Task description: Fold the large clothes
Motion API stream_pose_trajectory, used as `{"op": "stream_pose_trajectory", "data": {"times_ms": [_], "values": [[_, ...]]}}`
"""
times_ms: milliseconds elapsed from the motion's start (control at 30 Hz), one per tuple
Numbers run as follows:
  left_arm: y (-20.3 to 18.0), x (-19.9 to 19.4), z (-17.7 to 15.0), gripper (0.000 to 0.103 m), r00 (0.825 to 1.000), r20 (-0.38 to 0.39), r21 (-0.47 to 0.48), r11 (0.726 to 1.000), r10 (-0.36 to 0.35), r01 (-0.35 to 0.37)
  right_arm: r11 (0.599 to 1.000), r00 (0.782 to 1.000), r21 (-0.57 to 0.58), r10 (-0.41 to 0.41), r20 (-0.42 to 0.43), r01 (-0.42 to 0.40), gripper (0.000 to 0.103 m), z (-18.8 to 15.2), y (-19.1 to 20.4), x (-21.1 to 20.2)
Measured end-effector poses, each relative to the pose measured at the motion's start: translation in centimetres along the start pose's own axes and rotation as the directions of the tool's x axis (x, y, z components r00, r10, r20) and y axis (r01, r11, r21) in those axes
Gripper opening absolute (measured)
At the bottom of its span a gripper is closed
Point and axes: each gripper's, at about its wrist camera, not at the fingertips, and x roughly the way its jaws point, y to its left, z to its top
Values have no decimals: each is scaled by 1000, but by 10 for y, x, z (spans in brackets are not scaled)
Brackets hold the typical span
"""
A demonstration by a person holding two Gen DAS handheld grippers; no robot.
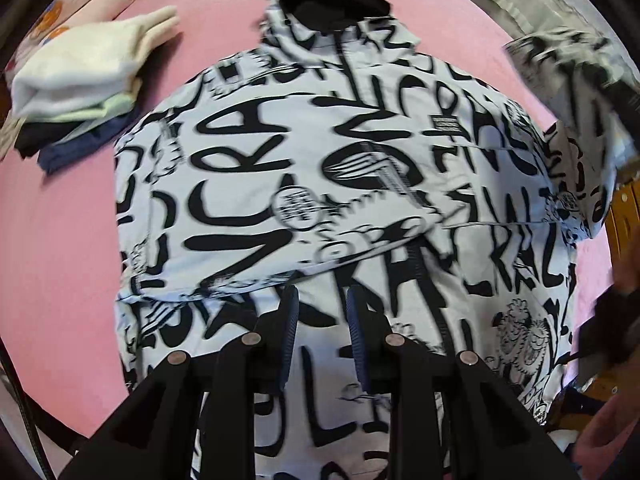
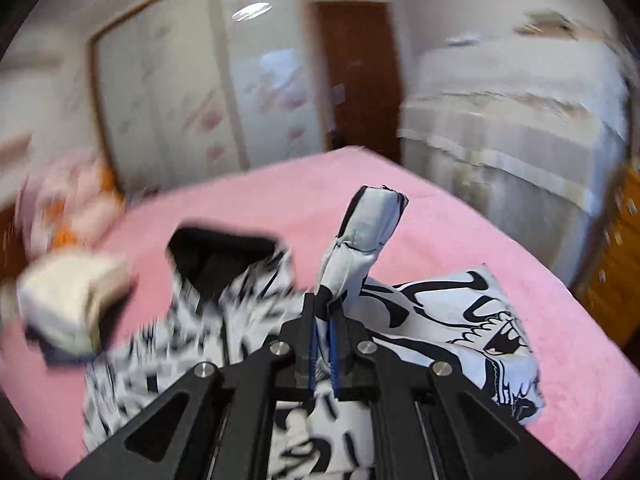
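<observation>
The white jacket (image 1: pixel 320 168) with black graffiti lettering lies spread on the pink bed (image 1: pixel 60 260). The left tongs (image 1: pixel 322 300) hover right over its lower part, gaping apart and holding nothing. The right tongs (image 2: pixel 324 320) are pinched tight on a sleeve (image 2: pixel 366 236), lifting it up. A stack of folded clothes (image 1: pixel 76 92) sits off to the left.

1. Left tongs (image 1: pixel 322 300) gape above the graffiti-print jacket (image 1: pixel 304 184).
2. The jacket lies on the pink bed (image 1: pixel 64 248).
3. Folded clothes stack (image 1: pixel 80 92) sits near the bed's far-left corner.
</observation>
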Motion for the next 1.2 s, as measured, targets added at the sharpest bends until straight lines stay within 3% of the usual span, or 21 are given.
{"op": "stream_pose_trajectory", "data": {"times_ms": [133, 233, 433, 500, 600, 700, 767, 900, 967, 1033, 1100, 1200], "values": [[18, 6, -3, 23, 1000, -4, -24, 1000, -14, 14, 983, 993, -164, 70, -98, -85, 5, -38, 55, 18], [28, 12, -2, 23, 1000, -10, -45, 999, -3, 2, 956, 970, -258, 75, -232, -136, 5, -71, 85, 40], [46, 17, 6, 23, 1000, -3, -111, 994, -14, 14, 937, 875, -242, 116, -470, -254, 11, -123, 98, 70], [47, 20, 13, 24, 1000, -4, -120, 993, -21, 20, 931, 853, -222, 147, -501, -291, 13, -128, 95, 70], [44, 27, 24, 37, 999, 1, -126, 991, -54, 54, 918, 823, -184, 208, -529, -351, 18, -126, 86, 70], [37, 35, 37, 46, 990, 19, -154, 978, -141, 143, 907, 785, -126, 270, -557, -401, 24, -119, 74, 68], [30, 44, 47, 47, 979, 16, -189, 961, -202, 201, 900, 768, -94, 304, -564, -425, 24, -116, 66, 63], [11, 65, 62, 47, 948, 21, -268, 912, -316, 310, 895, 748, -61, 329, -577, -441, 26, -112, 44, 47], [2, 75, 67, 47, 940, 15, -294, 897, -340, 329, 900, 747, -63, 316, -585, -430, 26, -112, 30, 40], [-9, 93, 74, 47, 936, -14, -335, 884, -351, 326, 906, 746, -61, 305, -592, -419, 26, -112, 16, 34], [-18, 105, 77, 47, 945, -41, -365, 885, -323, 287, 911, 741, -48, 301, -600, -409, 26, -113, 3, 30], [-23, 116, 78, 43, 951, -26, -423, 865, -309, 269, 919, 735, -17, 303, -606, -393, 26, -112, -18, 23]]}}
